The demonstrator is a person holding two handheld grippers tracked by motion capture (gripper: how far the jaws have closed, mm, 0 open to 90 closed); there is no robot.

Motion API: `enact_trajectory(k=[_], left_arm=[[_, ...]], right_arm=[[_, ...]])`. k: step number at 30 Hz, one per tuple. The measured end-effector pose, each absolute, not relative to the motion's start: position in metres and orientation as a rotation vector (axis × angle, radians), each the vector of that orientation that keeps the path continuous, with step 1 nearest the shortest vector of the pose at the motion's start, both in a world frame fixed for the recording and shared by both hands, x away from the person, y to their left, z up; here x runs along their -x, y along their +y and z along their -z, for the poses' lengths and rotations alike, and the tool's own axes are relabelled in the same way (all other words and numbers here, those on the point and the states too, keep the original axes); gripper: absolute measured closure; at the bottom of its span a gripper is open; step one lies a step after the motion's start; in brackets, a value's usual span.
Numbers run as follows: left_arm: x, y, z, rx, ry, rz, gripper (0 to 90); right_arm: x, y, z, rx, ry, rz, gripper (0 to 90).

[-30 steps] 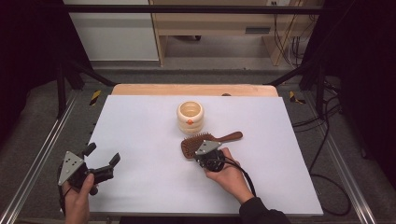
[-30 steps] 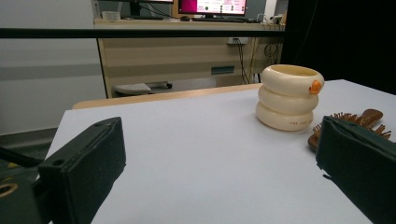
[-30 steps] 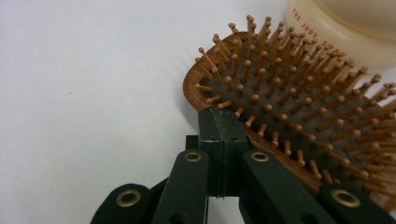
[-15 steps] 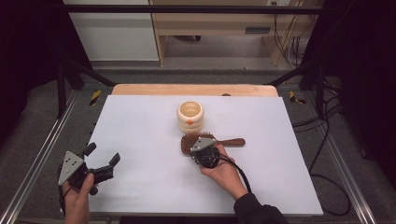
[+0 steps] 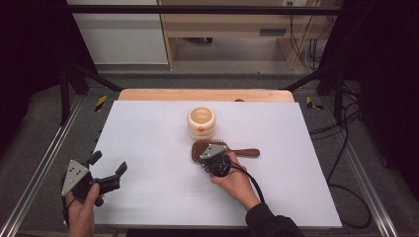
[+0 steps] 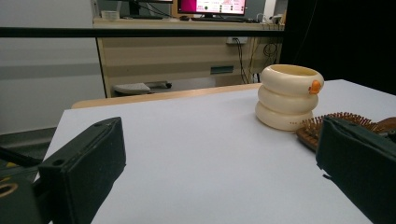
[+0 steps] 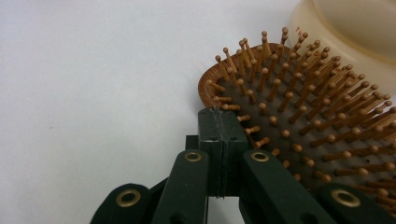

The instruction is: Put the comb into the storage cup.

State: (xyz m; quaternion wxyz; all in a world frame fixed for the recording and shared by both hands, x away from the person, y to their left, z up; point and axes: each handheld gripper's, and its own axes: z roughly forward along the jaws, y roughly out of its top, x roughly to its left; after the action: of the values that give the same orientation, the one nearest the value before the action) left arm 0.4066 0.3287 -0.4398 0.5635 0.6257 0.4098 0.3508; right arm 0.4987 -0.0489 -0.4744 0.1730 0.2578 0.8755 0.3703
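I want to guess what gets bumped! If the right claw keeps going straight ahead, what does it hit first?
Probably the brown wooden hairbrush: the shut right claw already sits at the edge of its bristles. The cream ringed cup comes next behind.

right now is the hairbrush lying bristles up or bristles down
Bristles up: the hairbrush lies flat on the table, its pins pointing upward.

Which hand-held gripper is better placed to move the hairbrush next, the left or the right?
Probably the right hand-held gripper: its shut jaws already rest against the hairbrush. The left hand-held gripper stands open, far off near the table's corner.
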Motion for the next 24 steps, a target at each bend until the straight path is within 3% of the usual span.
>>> enact_trajectory(k=[16, 24], left_arm=[[-0.407, 0.329, 0.440, -1.475, 0.963, -0.825, 1.6], [-0.407, 0.329, 0.440, -1.476, 0.963, -0.826, 1.6]], right_arm=[[-0.497, -0.051, 0.472, -0.719, 2.488, -1.048, 90.0], [-0.491, -0.073, 0.449, -0.743, 2.438, -1.128, 90.0]])
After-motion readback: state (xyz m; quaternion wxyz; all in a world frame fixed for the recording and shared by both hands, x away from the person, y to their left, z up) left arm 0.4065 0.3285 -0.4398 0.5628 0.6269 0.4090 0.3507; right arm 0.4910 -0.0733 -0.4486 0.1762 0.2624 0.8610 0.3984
